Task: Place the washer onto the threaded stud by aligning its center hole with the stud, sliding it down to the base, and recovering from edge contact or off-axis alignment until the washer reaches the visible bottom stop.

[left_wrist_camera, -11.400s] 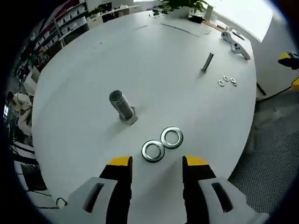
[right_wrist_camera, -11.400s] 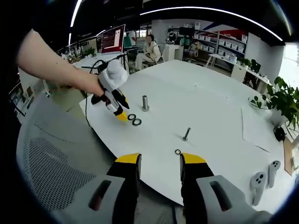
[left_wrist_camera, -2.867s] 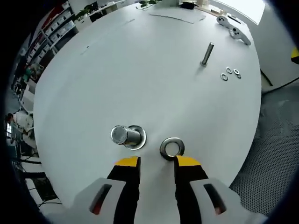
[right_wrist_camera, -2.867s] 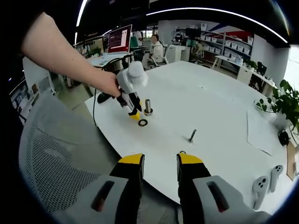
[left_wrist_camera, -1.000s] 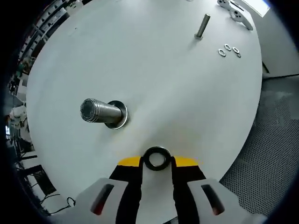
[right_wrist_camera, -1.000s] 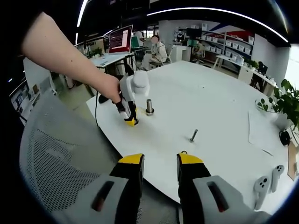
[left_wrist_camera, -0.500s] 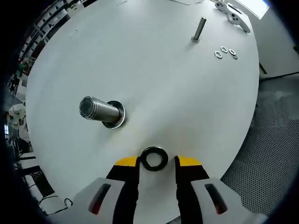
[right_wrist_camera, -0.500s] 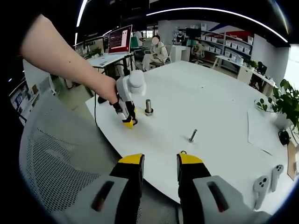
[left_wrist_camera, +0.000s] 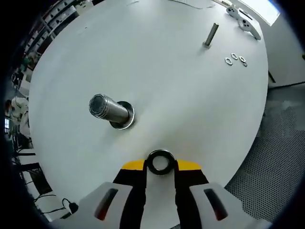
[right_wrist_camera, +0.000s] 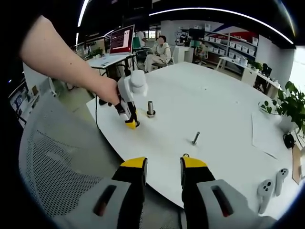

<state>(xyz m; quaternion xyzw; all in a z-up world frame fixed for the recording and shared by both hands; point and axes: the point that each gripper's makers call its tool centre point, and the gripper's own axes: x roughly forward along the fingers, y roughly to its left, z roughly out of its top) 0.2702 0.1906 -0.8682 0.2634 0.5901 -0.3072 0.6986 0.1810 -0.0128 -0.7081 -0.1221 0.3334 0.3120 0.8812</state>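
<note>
A dark steel washer (left_wrist_camera: pixel 160 152) sits between the yellow tips of my left gripper (left_wrist_camera: pixel 160 165), which is shut on it near the table's near edge. The thick threaded stud (left_wrist_camera: pixel 109 110) stands up and to the left of it, with another washer (left_wrist_camera: pixel 127 121) around its base. In the right gripper view the left gripper (right_wrist_camera: pixel 131 124), held by a person's hand, is just left of the stud (right_wrist_camera: pixel 150 108). My right gripper (right_wrist_camera: pixel 163 164) hangs off the table edge, open, with nothing between its fingers.
On the white round table (left_wrist_camera: pixel 167 81) a thin bolt (left_wrist_camera: pixel 210 34) stands far off with three small washers (left_wrist_camera: pixel 236 59) beside it and two white controllers (left_wrist_camera: pixel 245 19) beyond. A mesh chair (right_wrist_camera: pixel 57 171) stands below the table edge. A potted plant (right_wrist_camera: pixel 286 102) is at the right.
Half a second ago the left jaws stood slightly apart around the washer; now they have closed on it again. The left view has shifted a little; the right gripper has stayed put.
</note>
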